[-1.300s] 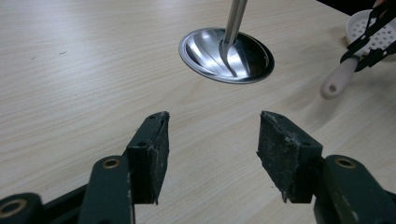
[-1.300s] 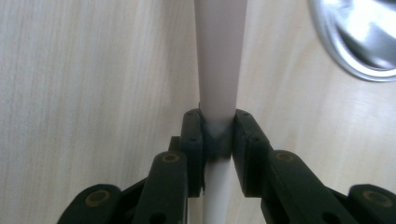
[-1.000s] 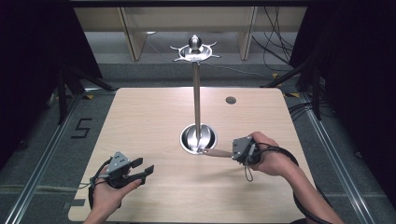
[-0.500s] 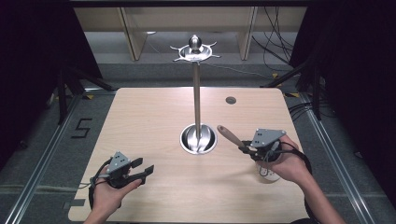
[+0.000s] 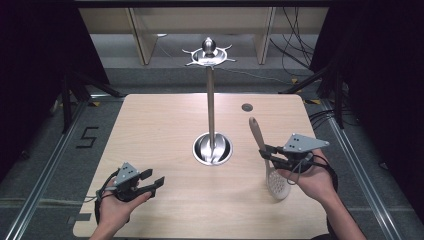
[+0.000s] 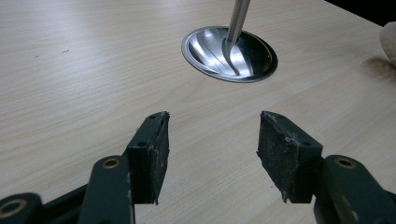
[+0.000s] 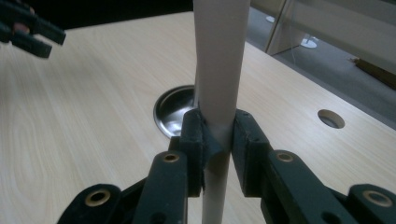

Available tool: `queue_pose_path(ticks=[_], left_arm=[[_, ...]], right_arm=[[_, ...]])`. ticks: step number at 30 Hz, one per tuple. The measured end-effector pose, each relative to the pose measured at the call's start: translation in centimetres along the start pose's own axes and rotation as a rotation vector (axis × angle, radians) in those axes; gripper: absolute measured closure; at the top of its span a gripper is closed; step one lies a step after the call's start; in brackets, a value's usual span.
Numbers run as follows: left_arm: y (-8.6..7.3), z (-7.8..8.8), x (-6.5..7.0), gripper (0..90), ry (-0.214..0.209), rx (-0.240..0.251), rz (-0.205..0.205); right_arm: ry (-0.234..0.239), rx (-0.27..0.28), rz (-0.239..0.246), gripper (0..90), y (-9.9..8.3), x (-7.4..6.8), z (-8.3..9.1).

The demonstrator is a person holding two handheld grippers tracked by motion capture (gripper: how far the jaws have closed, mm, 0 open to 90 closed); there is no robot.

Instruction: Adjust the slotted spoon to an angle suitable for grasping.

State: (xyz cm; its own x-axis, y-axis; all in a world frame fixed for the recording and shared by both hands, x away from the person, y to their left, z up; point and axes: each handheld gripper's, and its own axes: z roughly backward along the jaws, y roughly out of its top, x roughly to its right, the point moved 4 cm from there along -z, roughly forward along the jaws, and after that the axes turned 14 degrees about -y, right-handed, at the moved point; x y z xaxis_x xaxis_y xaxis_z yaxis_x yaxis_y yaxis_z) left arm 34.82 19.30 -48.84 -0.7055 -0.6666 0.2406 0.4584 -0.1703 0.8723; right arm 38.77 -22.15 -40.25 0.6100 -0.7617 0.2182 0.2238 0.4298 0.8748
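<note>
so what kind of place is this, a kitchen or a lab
Probably a lab or recording workspace, not a kitchen: a bare wooden table on a carpeted floor, loose cables behind it, and hand-held grippers, the right gripper clamping a slotted spatula.

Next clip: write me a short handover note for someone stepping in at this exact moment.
Right gripper: shut on the slotted spatula, at the neck of its handle; handle tilts up and away, slotted head hangs toward the person, above the table.
Left gripper: open, holding nothing, low over the table's near left.
Utensil stand: mid-table, hooks at the top bare.
Done: spatula picked up.
Left: probably hanging it on a stand hook.
</note>
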Motion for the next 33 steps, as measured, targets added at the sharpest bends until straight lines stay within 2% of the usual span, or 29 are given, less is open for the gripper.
queue_pose_path(ticks=[1,3,6,7,10,12,14,16,17,18,19,20,21,22,24,26,27,28,29,30,31,32,33], left_arm=[[0.0,0.0,0.0,42.6,0.001,-0.001,0.000],[0.0,0.0,0.0,42.6,0.001,-0.001,0.000],[0.0,-0.1,0.0,42.6,-0.001,0.003,0.010],[0.0,-0.1,0.0,42.6,-0.001,0.002,0.008],[0.0,-0.1,0.0,42.6,-0.002,0.002,0.003],[0.0,-0.1,0.0,42.6,-0.002,0.004,0.001],[0.1,-0.1,0.1,42.7,-0.003,0.006,-0.001],[0.1,-0.1,0.1,42.7,-0.004,0.008,0.002],[0.1,-0.1,0.0,42.7,0.002,0.000,-0.002],[0.1,-0.1,0.1,42.7,0.009,0.000,0.003],[0.1,-0.2,0.0,42.7,0.003,0.006,0.003],[0.1,-0.2,0.0,42.7,-0.002,0.006,0.009],[0.2,-0.3,0.0,42.7,-0.001,0.008,0.007],[0.2,-0.3,0.0,42.7,0.003,0.008,0.000],[0.3,-0.4,0.0,42.7,0.003,0.006,0.001],[0.3,-0.5,0.1,42.7,-0.002,0.011,0.014],[0.3,-0.6,0.0,42.7,-0.009,0.010,0.000],[0.4,-0.7,0.0,42.8,-0.011,0.014,-0.001],[0.4,-0.7,0.1,42.8,-0.007,0.017,-0.001],[0.4,-0.7,0.1,42.9,0.001,0.016,0.004],[0.4,-0.8,0.2,42.9,-0.007,0.027,0.010],[0.5,-0.7,0.1,42.9,-0.009,0.026,-0.010],[0.4,-0.7,0.1,42.9,-0.005,0.029,-0.007]], right_arm=[[-0.019,0.023,-0.038,76.3,0.0,-0.1,0.1],[-0.020,0.036,-0.034,76.3,0.0,0.1,0.3],[-0.044,0.071,-0.083,76.3,0.0,-0.1,0.5],[-0.046,0.065,-0.103,76.3,-0.1,-0.2,0.8],[-0.050,0.095,-0.106,76.2,0.0,-0.1,0.9],[-0.053,0.109,-0.166,76.2,0.1,-0.5,1.2],[-0.061,0.131,-0.176,76.2,0.2,-0.4,1.3],[-0.069,0.147,-0.222,76.2,0.2,-0.7,1.5],[-0.066,0.157,-0.213,76.2,0.1,-0.7,1.5],[-0.062,0.155,-0.232,76.2,0.1,-0.9,1.6],[-0.082,0.168,-0.214,76.2,0.1,-0.9,1.6],[-0.069,0.164,-0.217,76.2,0.1,-1.1,1.6],[-0.079,0.172,-0.202,76.2,0.2,-1.1,1.6],[-0.072,0.162,-0.239,76.2,0.1,-1.4,1.7],[-0.066,0.177,-0.237,76.2,0.2,-1.4,1.7],[-0.083,0.186,-0.237,76.2,0.3,-1.4,1.8],[-0.075,0.185,-0.239,76.2,0.4,-1.5,1.8],[-0.088,0.183,-0.241,76.2,0.4,-1.6,1.9],[-0.078,0.200,-0.230,76.2,0.5,-1.6,1.9],[-0.087,0.194,-0.244,76.2,0.6,-1.7,1.9],[-0.072,0.189,-0.255,76.2,0.7,-1.9,2.0],[-0.102,0.209,-0.221,76.2,0.8,-1.6,2.0],[-0.087,0.215,-0.230,76.2,0.9,-1.8,1.9]])
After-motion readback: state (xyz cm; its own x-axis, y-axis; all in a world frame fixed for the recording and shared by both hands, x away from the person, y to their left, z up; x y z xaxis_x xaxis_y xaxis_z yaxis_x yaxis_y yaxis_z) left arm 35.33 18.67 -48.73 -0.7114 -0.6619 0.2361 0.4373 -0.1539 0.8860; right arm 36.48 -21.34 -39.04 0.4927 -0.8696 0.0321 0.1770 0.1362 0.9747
